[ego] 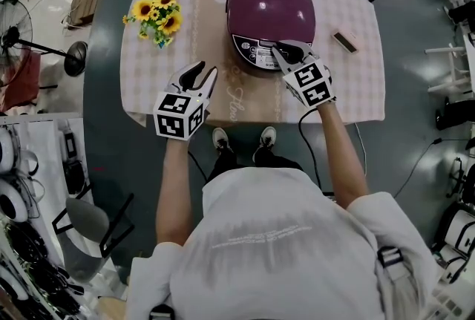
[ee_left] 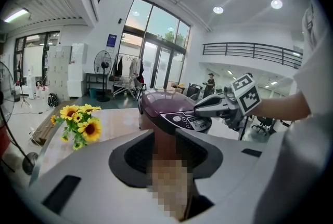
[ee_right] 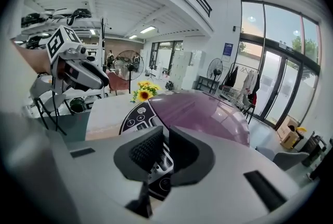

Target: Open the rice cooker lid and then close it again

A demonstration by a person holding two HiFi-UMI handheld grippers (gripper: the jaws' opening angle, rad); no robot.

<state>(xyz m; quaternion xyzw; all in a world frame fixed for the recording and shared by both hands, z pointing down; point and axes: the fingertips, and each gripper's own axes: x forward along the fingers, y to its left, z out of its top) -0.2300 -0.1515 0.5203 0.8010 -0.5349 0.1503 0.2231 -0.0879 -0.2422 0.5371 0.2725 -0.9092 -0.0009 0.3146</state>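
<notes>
Purple dome-shaped rice cooker (ego: 271,7) sits at the far middle of the table (ego: 356,88), which has a pale checked cloth. Lid is down and closed. The dark control panel (ego: 256,51) faces the person.

Right gripper (ego: 286,51): tips are at the cooker's front, over the top edge of the control panel where it meets the lid. Jaws are almost together with only a thin slit. The right gripper view shows panel buttons through the slit and nothing clamped between the pads. Can't tell if the tips actually touch the cooker or sit just above it.

Left gripper (ego: 208,68): hangs over bare cloth near the table's front edge, left of the cooker and clear of it, pointing toward it at a downward slant. Jaws are part-way apart and hold nothing. In the left gripper view the cooker shows well beyond the gap, with the right gripper's tips on its front.

Other things on the table:
- Bunch of yellow sunflowers with green leaves (ego: 157,14) at the far left, well apart from the cooker.
- Small brown rectangular block (ego: 344,41) on the cloth to the cooker's right, not touching it.

The person stands at the table's near edge with both arms stretched forward.
</notes>
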